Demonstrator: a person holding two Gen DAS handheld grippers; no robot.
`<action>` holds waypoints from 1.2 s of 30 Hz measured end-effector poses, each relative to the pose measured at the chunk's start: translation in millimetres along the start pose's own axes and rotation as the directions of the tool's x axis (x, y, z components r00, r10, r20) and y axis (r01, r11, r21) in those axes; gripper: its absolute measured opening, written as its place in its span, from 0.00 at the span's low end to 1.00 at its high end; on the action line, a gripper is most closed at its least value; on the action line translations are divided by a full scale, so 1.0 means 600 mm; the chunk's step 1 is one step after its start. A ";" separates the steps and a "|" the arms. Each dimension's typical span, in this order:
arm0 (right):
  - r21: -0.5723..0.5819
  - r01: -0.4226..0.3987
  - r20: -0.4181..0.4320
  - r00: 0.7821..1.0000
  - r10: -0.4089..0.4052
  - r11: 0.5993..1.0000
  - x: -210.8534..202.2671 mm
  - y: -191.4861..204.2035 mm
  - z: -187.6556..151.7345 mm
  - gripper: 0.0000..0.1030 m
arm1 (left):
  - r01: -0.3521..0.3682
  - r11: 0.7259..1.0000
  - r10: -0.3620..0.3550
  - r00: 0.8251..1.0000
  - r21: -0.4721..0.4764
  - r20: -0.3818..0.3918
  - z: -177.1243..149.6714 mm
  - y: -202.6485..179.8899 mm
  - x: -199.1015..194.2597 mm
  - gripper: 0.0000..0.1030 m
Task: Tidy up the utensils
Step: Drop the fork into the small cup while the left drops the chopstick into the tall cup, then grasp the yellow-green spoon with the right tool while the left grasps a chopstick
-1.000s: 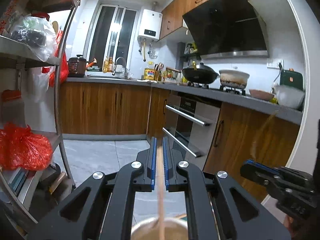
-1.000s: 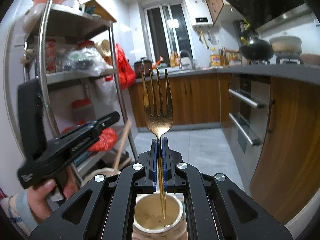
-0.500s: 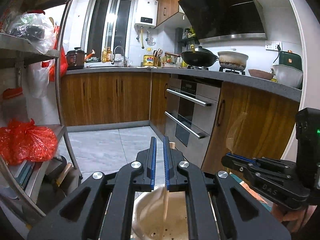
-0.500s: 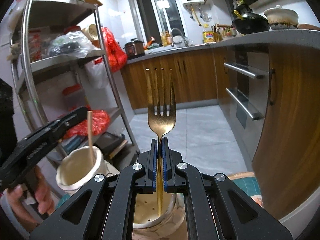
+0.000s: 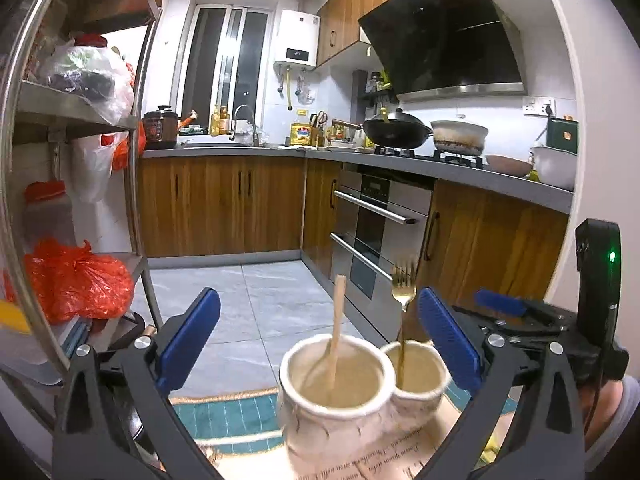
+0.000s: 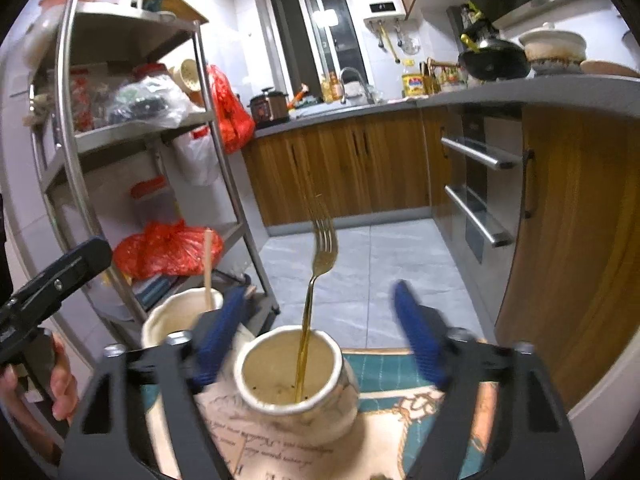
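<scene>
Standing handle-down, the gold fork (image 6: 323, 248) is being kept upright by the right ceramic jar (image 6: 294, 380), the wooden chopstick (image 5: 335, 330) by the left jar (image 5: 332, 404); both the left gripper (image 5: 316, 344) and right gripper (image 6: 320, 340) are being held spread, gripping nothing.

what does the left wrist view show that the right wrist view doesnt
Only the left wrist view shows the range hood and the right gripper's green light. Only the right wrist view shows a hand and the rack's top shelf. Both show the fork in one pot, the stick in the other pot, and open jaws.
</scene>
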State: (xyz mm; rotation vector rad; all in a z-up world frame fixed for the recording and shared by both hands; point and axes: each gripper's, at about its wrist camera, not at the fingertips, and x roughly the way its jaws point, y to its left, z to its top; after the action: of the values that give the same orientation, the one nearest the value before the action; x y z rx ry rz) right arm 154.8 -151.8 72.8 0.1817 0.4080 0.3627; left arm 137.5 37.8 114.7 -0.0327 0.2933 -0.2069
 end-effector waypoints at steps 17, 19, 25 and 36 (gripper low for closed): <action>-0.012 0.138 0.062 0.989 -0.137 0.990 -0.183 -0.041 -0.031 0.95 | -0.020 0.999 0.024 0.997 0.049 -0.075 -0.043 -0.033 -0.106 0.95; -0.019 0.157 0.045 0.987 -0.156 0.987 -0.191 -0.045 -0.042 0.95 | -0.022 0.999 0.027 0.995 0.046 -0.101 -0.053 -0.037 -0.108 0.95; -0.068 0.164 -0.063 0.984 -0.168 0.984 -0.184 -0.052 -0.097 0.95 | 0.008 1.000 -0.006 0.973 0.008 -0.230 -0.106 -0.044 -0.094 0.95; -0.160 0.161 -0.262 0.944 -0.199 0.974 -0.144 -0.061 -0.197 0.95 | -0.023 0.999 0.044 0.870 0.048 -0.490 -0.220 -0.069 -0.025 0.95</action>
State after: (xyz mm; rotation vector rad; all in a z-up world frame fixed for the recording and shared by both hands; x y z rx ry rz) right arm 42.9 -206.6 -12.5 -0.0426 0.6696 0.2336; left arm 76.9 -0.1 -4.5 0.0672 0.8008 -0.1841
